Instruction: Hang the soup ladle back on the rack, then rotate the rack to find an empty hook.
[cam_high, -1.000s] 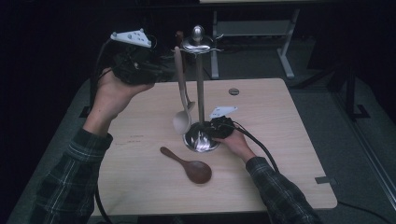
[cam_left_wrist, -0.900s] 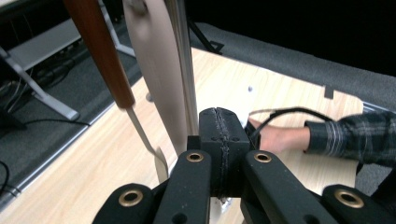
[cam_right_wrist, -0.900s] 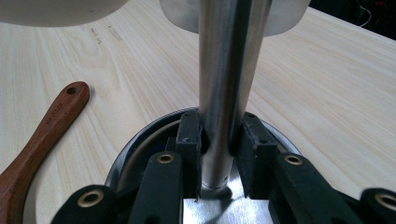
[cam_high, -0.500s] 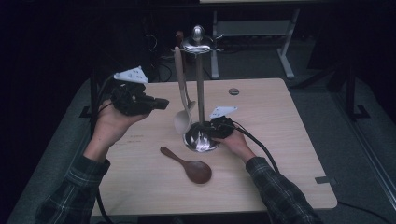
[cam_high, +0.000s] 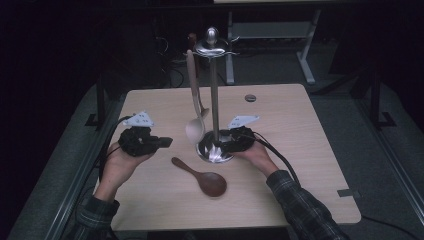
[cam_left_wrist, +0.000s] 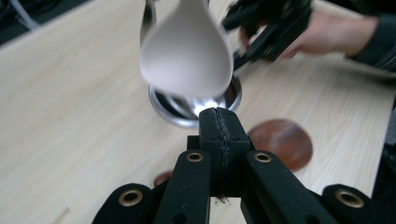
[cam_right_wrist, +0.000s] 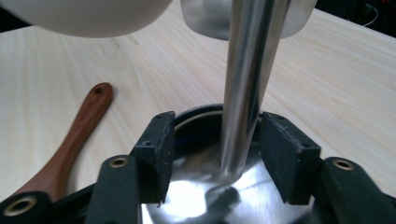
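Bracing the utensil stand (cam_high: 215, 100) is the right gripper (cam_high: 231, 142): in its own view its jaws stand on either side of the steel pole (cam_right_wrist: 245, 84) over the round base (cam_right_wrist: 210, 191), and they have just been opening, so the pads now stand clear of the pole with a gap on each side. We judge it was steadying the stand while the pale spoon (cam_high: 195, 127) went onto a hook, where it hangs bowl down beside the pole. Our left gripper (cam_high: 167, 142) is closed tight and empty, low over the table (cam_high: 310, 150) and aimed at the stand. The dark wooden spoon (cam_high: 202, 176) lies flat just in front of the base, handle toward the left gripper, probably next to hang
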